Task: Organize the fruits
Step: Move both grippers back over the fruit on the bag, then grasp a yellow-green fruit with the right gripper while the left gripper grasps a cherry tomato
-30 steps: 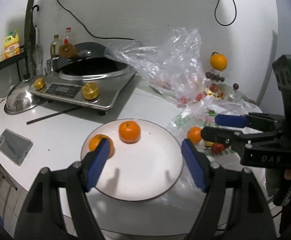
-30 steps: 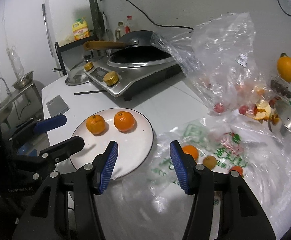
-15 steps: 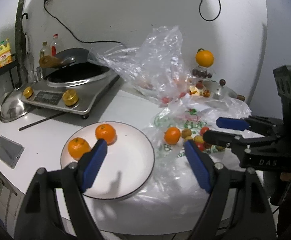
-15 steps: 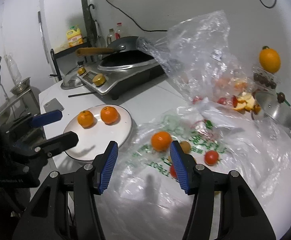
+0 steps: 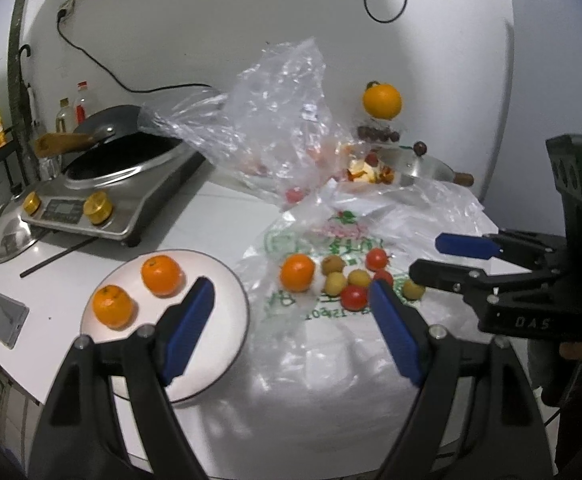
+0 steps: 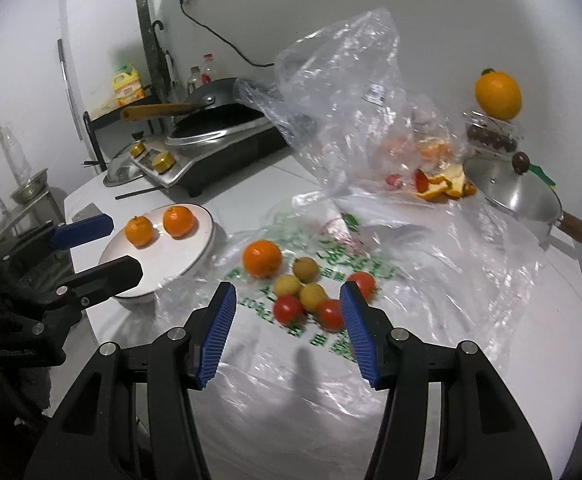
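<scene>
A white plate [image 5: 227, 280] sits left of centre in the left wrist view and holds two tangerines [image 5: 162, 275], side by side near its upper-left rim. To its right lies a flattened clear plastic bag [image 6: 431, 256] with green print; on it rests a loose cluster of fruit: one tangerine [image 6: 262, 258] at the left, yellowish-brown longans [image 6: 305, 269] in the middle and red cherry tomatoes [image 6: 288, 309] along the lower and right edges. Behind, a second crumpled clear bag [image 6: 347, 92] stands up, with orange peel [image 6: 447, 184] at its foot. The left gripper [image 5: 287, 312] has its jaws wide apart and empty, the left pad over the plate's lower right, the right pad just beside the tomatoes. The right gripper [image 6: 287, 330] is also parted and holds nothing; in its own view the cluster lies just beyond and between the fingertips, the lone tangerine above the left pad.
</scene>
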Tool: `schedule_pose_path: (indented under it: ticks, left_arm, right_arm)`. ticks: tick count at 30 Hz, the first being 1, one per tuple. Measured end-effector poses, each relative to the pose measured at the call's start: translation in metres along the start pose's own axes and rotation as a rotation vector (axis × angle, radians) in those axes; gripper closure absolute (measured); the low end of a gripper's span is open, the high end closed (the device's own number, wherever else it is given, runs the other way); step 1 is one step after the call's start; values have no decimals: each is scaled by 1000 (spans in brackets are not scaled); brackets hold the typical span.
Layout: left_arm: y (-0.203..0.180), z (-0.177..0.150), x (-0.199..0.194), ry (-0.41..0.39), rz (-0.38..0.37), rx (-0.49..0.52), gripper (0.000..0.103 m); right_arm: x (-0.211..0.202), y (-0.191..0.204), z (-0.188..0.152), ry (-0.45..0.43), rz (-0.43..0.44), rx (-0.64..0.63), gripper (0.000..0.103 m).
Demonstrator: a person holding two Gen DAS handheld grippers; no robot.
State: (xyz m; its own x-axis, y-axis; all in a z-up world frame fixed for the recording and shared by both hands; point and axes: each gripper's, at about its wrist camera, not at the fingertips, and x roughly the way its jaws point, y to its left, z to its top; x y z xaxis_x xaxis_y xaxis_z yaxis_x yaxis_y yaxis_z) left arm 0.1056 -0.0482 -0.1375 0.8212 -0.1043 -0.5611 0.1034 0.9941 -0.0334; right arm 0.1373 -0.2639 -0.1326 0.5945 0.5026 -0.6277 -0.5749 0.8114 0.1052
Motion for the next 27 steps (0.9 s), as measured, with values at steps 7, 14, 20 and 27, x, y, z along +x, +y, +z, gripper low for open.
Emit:
schedule_pose_path:
  ticks: [7,14,20,27]
  left_arm:
    - [-20,0,14,25,-5,26,22]
    - [-35,-1,29,51,-8,53,22]
    - [-46,-4,47,72,1,84,22]
    - [-59,-8,71,107,22,116,22]
  right_arm:
    - [-1,-21,-14,13,10,28,46]
    - [3,-37,-20,25,16,41,46]
    - [10,-48,-24,38,25,55,46]
    - [22,-59,-29,71,45,64,46]
